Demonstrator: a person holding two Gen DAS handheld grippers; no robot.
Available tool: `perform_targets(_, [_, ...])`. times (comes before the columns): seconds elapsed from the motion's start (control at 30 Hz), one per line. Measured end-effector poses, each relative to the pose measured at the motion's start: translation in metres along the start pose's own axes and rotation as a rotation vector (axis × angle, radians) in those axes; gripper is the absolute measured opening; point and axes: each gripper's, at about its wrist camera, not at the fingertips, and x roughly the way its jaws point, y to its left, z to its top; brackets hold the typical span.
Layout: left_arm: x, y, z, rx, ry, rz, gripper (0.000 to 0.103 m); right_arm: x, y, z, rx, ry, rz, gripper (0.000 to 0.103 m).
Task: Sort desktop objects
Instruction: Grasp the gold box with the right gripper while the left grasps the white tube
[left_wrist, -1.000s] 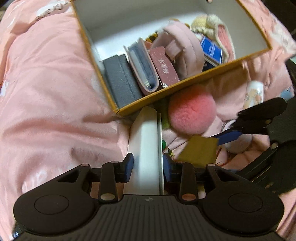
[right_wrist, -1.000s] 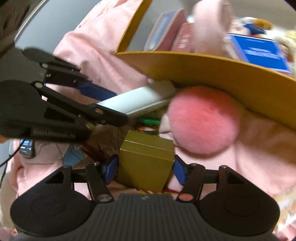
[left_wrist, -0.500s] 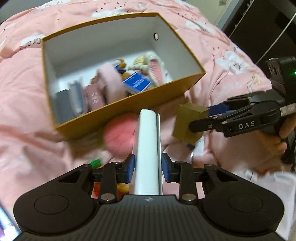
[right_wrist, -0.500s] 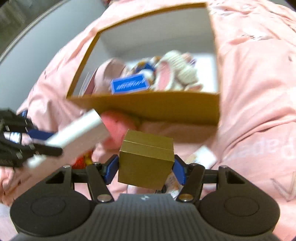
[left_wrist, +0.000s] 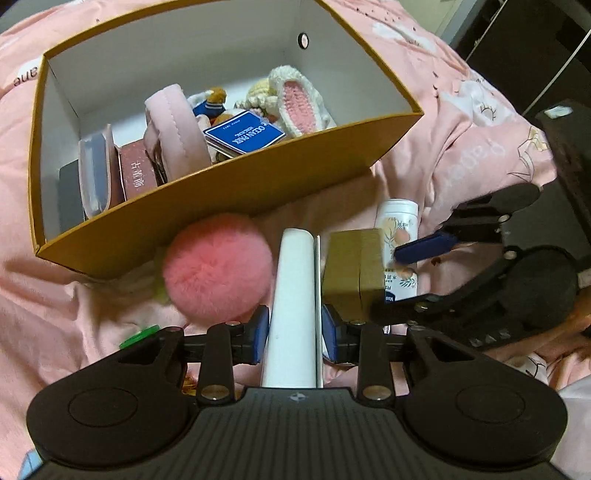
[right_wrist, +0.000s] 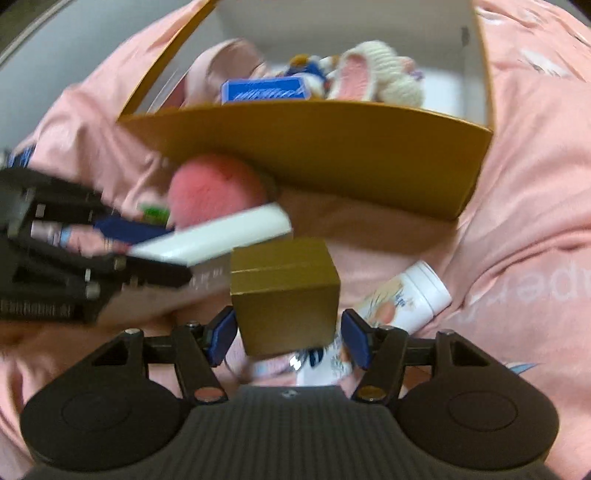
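Pink printed bedsheet (left_wrist: 66, 302), dark furniture (left_wrist: 524, 40) behind.

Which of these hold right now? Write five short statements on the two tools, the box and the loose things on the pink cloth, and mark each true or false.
1. The left tool grips a white flat case. True.
2. The right tool is empty. False: it holds a gold cube box.
3. The pink pompom lies inside the cardboard box. False: it lies on the pink cloth, against the box's outer wall.
4. A white bottle lies on its side on the cloth, outside the box. True.
5. The blue card pack is still on the cloth. False: it is inside the box.
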Motion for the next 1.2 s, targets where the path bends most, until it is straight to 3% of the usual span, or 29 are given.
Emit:
perform_targets(0.13, [0.008,0.004,0.009,0.01,0.056,0.023,0.035,-0.013,0.009,0.003,-0.206,0.041,-0.046,0.064])
perform_targets(0.23, [0.009,0.006,0.009,0.001,0.068,0.015,0.035,-0.023,0.014,0.014,-0.314,0.073,-0.027,0.064])
perform_targets(0.33, [0.008,0.008,0.007,-0.007,0.062,-0.012,0.034,-0.031,0.016,0.027,-0.263,0.074,-0.005,0.063])
perform_targets(0.43, [0.006,0.008,0.004,-0.003,0.056,-0.038,0.034,-0.034,0.022,0.033,-0.235,0.073,0.035,0.054])
perform_targets(0.6, [0.005,0.012,0.002,-0.026,0.05,-0.102,0.034,-0.032,0.025,0.033,-0.16,0.11,0.014,0.055])
perform_targets(0.77, [0.009,0.026,0.002,-0.094,0.056,-0.167,0.034,-0.03,0.026,0.025,-0.083,0.073,-0.009,0.059])
perform_targets(0.9, [0.013,0.03,0.0,-0.124,0.059,-0.171,0.034,-0.025,0.03,0.019,-0.093,0.016,-0.07,0.06])
perform_targets(0.97, [0.013,0.033,0.0,-0.133,0.063,-0.185,0.034,-0.023,0.026,0.018,-0.077,0.008,-0.057,0.061])
perform_targets(1.1, [0.014,0.033,0.002,-0.141,0.062,-0.186,0.034,-0.012,0.028,0.012,-0.174,0.032,-0.097,0.063])
perform_targets(1.13, [0.014,0.031,0.002,-0.131,0.061,-0.182,0.034,-0.009,0.027,0.009,-0.189,0.041,-0.106,0.061])
perform_targets(1.17, [0.014,0.029,0.002,-0.123,0.06,-0.18,0.034,-0.007,0.026,0.008,-0.192,0.051,-0.098,0.05])
perform_targets(1.2, [0.013,0.029,0.002,-0.116,0.059,-0.18,0.034,-0.007,0.025,0.006,-0.189,0.062,-0.088,0.047])
